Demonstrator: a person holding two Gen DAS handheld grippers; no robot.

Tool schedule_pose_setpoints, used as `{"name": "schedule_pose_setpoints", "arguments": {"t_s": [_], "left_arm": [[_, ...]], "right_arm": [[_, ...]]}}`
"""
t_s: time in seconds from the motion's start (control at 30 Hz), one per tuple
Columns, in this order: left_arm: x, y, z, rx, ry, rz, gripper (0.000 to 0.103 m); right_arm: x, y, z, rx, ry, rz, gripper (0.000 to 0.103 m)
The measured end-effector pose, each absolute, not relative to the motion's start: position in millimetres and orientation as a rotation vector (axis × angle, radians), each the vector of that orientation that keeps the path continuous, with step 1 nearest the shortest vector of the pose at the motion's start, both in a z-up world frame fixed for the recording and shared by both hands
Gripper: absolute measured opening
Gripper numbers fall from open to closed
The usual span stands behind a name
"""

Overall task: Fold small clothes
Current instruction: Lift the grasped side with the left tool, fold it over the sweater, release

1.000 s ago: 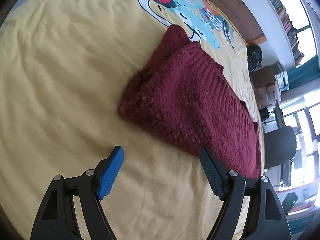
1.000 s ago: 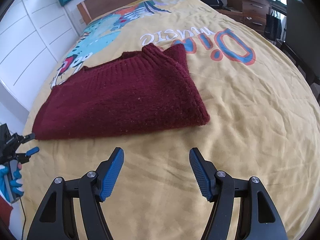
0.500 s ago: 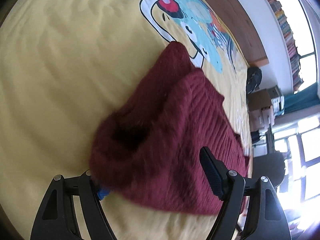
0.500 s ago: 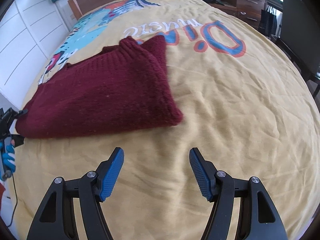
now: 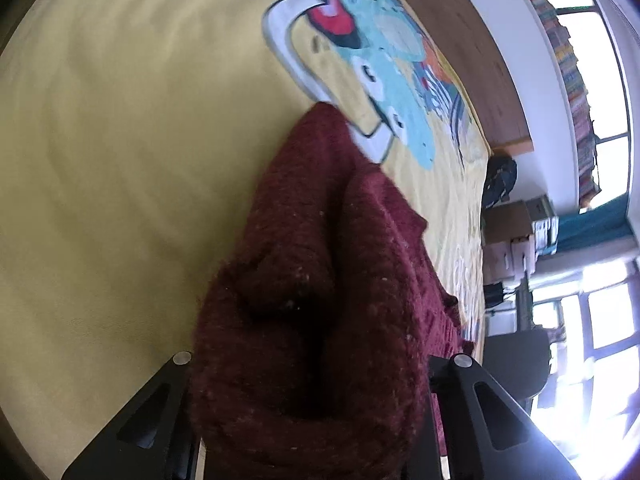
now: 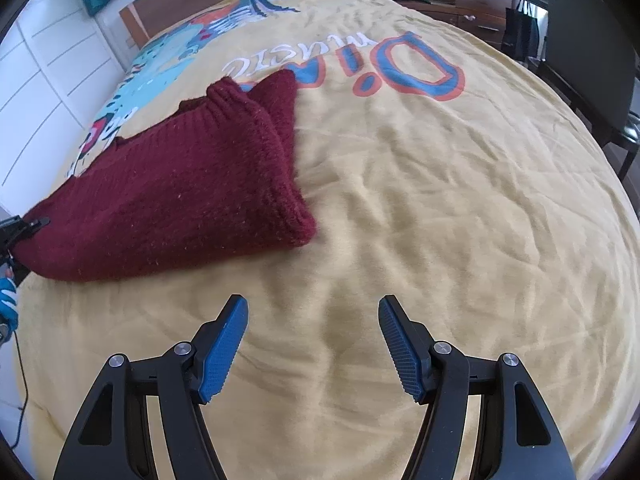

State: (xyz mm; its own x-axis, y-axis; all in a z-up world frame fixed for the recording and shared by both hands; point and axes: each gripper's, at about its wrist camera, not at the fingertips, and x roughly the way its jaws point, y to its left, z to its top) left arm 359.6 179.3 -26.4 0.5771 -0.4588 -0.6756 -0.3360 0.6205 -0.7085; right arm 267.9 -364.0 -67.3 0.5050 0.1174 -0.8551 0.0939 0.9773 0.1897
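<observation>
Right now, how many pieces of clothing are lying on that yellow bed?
1: a dark red knitted sweater lies folded on the bedspread's left side. Its near corner sits between the left gripper's fingers. Anything beneath it is hidden.

I see a bed (image 6: pixel 460 200) under a wrinkled yellow printed cover; a maroon knitted sweater (image 6: pixel 180 204) lies on it, just beside the blue-and-orange lettering (image 6: pixel 360 68).

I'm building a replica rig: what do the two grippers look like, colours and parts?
Right gripper: black angular plastic arms with triangular cut-outs, silver round pivot pins, ribbed blue finger pads. Left gripper: same black arms and silver pins; its pads are hidden.
</observation>
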Motion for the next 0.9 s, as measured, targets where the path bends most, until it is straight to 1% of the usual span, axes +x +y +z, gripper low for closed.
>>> {"name": "schedule_pose_setpoints", "arguments": {"t_s": [0.2,0.37,0.6,0.73,0.9], "left_arm": [[374,141,18,-0.797,1.019,-0.104,0.017],[384,87,51,-0.718,1.040,-0.152,0.016],[404,2,65,-0.728,1.066,-0.228,0.016],[422,-60,74,-0.702,1.082,-0.299,0.016],[431,-141,68,-0.630,1.137,-0.362,0.016]], "right_arm": [[262,-376,-65,0.220,1.059,-0.006,0.070],[255,-392,-60,0.245,1.049,-0.025,0.070],[237,-426,-53,0.296,1.016,-0.054,0.070],[220,-455,-49,0.322,0.999,-0.092,0.070],[193,-497,-46,0.378,0.971,-0.158,0.070]]}}
